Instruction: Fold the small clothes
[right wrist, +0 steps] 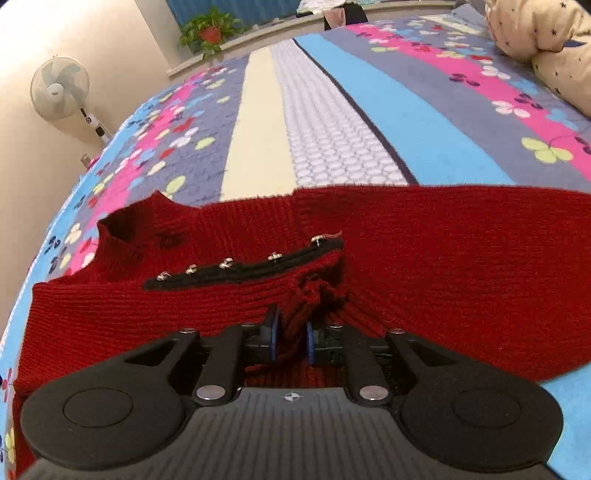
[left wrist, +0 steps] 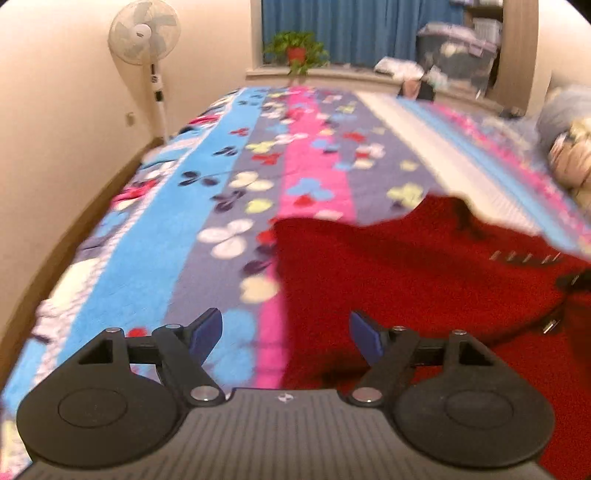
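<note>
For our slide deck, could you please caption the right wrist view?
Right gripper pinches a bunched fold of the red knit sweater on the floral bedspread.

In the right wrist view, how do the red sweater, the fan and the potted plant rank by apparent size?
1. red sweater, largest by far, though nearest the camera.
2. fan and potted plant: they look alike; both are far away, so no ranking.

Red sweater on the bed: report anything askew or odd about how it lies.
The red sweater lies mostly flat on the bedspread, but the knit is bunched into a puckered ridge at the right gripper, whose jaws pinch it. The black button strip runs slanted.
</note>
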